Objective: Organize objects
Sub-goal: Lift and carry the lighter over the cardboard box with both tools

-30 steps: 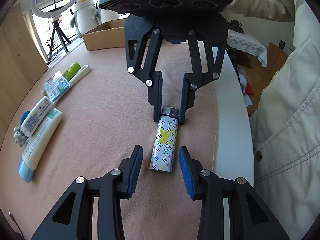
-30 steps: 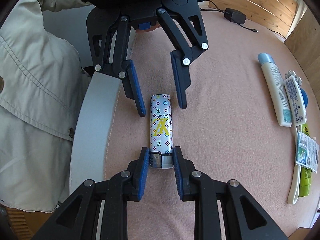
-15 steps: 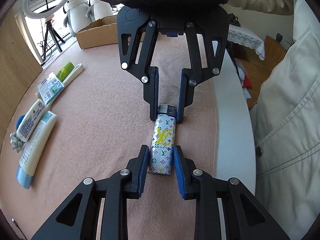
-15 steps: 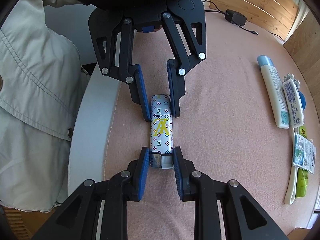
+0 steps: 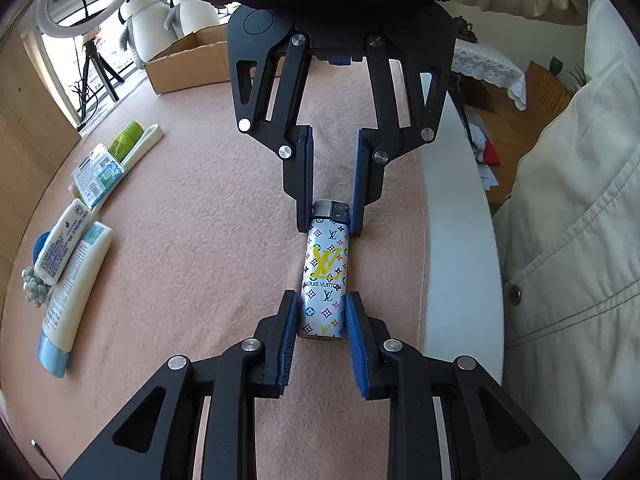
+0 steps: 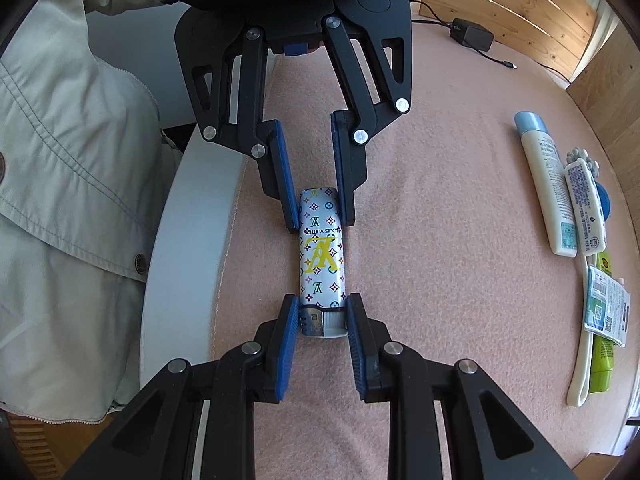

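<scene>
Pink cloth point(image 5: 200, 240) covers the bench, where tubes and packets point(image 5: 76, 248) already lie in a row at the far edge. One patterned lighter point(image 5: 324, 276) is left near the person's side, lying flat. Left hand-held gripper point(image 5: 321, 322) clamps its base, right hand-held gripper point(image 6: 322, 320) its metal cap, facing each other, low and level.

Two wrist views, low and close above the bench point(image 5: 180, 240), facing each other along its near edge; shared: the lighter point(image 5: 325, 276) point(image 6: 322, 256) and both tongs.
</scene>
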Demonstrator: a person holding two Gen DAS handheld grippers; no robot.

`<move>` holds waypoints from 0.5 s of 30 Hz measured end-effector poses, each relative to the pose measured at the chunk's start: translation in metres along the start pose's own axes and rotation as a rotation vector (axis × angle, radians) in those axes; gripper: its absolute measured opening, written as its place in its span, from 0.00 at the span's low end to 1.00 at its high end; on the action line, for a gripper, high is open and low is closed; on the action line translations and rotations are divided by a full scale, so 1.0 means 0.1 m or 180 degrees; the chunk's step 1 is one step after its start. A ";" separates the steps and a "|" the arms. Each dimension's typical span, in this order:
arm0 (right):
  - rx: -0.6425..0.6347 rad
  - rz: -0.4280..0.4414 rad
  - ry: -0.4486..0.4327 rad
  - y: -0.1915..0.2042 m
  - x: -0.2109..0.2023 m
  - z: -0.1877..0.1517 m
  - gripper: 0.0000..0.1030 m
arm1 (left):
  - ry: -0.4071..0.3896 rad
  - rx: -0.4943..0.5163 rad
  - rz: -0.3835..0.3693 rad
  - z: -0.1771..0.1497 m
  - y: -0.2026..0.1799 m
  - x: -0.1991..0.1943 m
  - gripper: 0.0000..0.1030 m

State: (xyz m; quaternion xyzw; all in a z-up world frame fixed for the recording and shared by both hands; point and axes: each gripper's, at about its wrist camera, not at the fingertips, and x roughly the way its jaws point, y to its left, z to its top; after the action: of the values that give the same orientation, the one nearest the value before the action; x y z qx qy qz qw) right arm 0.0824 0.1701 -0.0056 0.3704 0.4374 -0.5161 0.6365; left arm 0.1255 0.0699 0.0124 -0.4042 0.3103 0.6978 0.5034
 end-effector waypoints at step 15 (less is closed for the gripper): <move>-0.0129 -0.0345 -0.0073 -0.07 -0.52 0.15 0.21 | -0.0058 0.0263 0.0310 0.38 0.01 -0.56 0.25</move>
State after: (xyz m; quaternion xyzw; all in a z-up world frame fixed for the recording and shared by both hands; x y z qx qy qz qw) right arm 0.0741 0.1721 0.0487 0.3273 0.4599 -0.5451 0.6199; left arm 0.1243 0.0766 0.0799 -0.3611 0.3536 0.7117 0.4880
